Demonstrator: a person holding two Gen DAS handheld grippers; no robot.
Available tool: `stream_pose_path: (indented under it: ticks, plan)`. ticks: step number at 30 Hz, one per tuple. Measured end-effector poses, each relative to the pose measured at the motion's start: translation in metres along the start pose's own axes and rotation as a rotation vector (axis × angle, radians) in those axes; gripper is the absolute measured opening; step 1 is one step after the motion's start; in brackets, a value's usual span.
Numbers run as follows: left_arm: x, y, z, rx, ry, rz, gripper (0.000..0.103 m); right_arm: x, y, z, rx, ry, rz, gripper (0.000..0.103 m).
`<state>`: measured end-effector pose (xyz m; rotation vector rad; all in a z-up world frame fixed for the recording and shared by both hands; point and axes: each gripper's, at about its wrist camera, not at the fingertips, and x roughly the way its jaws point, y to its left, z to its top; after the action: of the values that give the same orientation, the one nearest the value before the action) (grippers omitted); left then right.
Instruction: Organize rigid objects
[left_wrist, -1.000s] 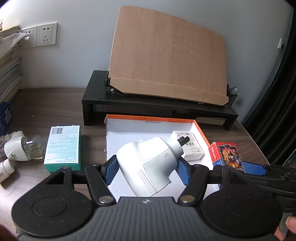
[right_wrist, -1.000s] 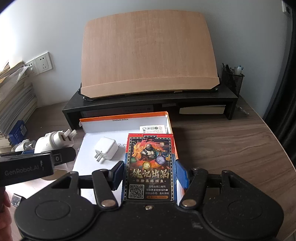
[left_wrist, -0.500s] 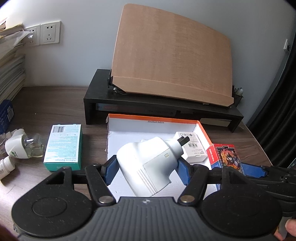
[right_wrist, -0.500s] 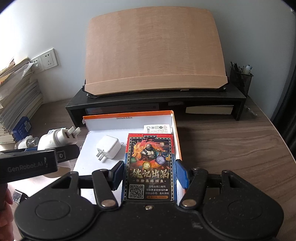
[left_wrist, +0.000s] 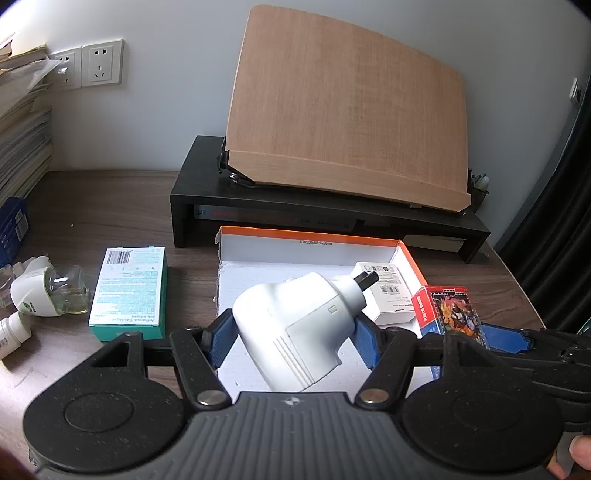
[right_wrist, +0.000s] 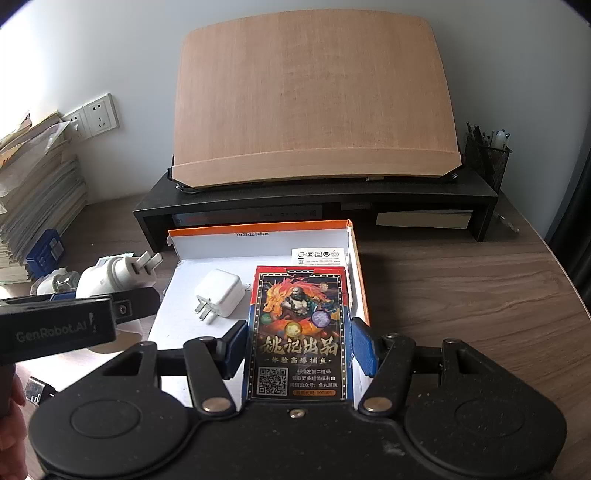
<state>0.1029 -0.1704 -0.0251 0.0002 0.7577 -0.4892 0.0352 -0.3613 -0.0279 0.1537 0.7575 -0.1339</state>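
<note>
White plug-in adapter (left_wrist: 295, 332), clamped across its body in left gripper (left_wrist: 293, 341), prongs forward, poised over orange-rimmed box (left_wrist: 314, 236) on table (left_wrist: 110, 199). Playing-card pack (right_wrist: 299, 332), pinched by its long edges in right gripper (right_wrist: 299, 349), above box's right side, likely for stowing beside white charger (right_wrist: 219, 295).

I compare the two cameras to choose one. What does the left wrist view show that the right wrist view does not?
Only the left wrist view: the teal bandage box on the desk. Only the right wrist view: the small white charger in the tray and the mesh pen holder. Both: the orange-rimmed tray, the white plug and the card box.
</note>
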Motion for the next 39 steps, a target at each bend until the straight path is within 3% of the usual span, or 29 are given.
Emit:
stream_pose_path:
  ticks: [39]
  plan:
    - [0.0019, 0.0056, -0.0052, 0.000, 0.025, -0.019, 0.067, 0.0040, 0.0017, -0.0049, -0.001, 0.037, -0.026, 0.071]
